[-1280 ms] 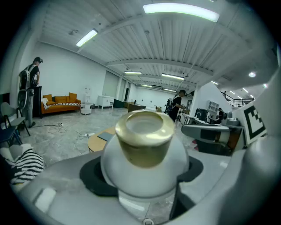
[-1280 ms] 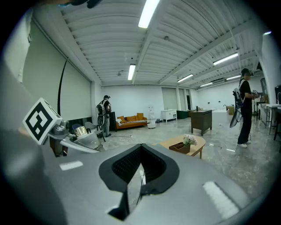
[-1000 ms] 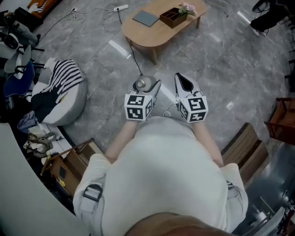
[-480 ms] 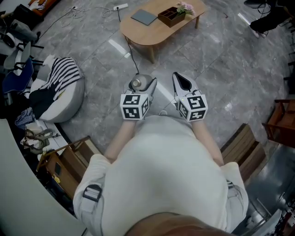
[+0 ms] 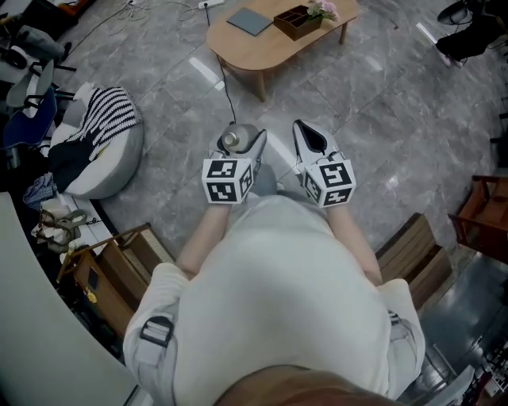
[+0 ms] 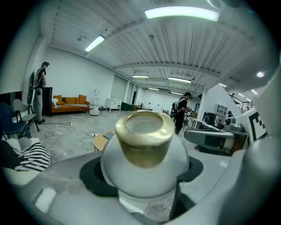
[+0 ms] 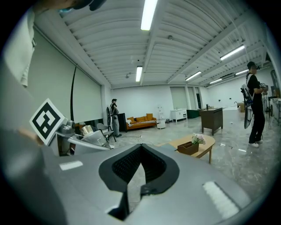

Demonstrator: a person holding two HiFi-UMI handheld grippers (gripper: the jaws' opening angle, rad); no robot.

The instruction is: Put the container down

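Note:
The container [image 5: 232, 140] is a round white jar with a gold neck. It sits between the jaws of my left gripper [image 5: 244, 151], held in the air above the grey floor. In the left gripper view the jar [image 6: 145, 145] fills the middle, with a black pad against each side of its belly, so my left gripper [image 6: 144, 172] is shut on it. Beside it on the right, my right gripper [image 5: 309, 139] holds nothing. In the right gripper view its black pads [image 7: 131, 163] meet, so my right gripper [image 7: 140, 151] is shut.
A low wooden table [image 5: 262, 49] stands ahead with a grey book [image 5: 250, 21] and a brown box of flowers [image 5: 300, 19]. A cable runs over the floor to it. A beanbag with striped cloth [image 5: 103, 147] lies left, bags [image 5: 103, 270] near left, wooden furniture [image 5: 417, 254] right.
Both grippers and the jar have drifted slightly up and to the left in the head view. The hold on the jar is unchanged.

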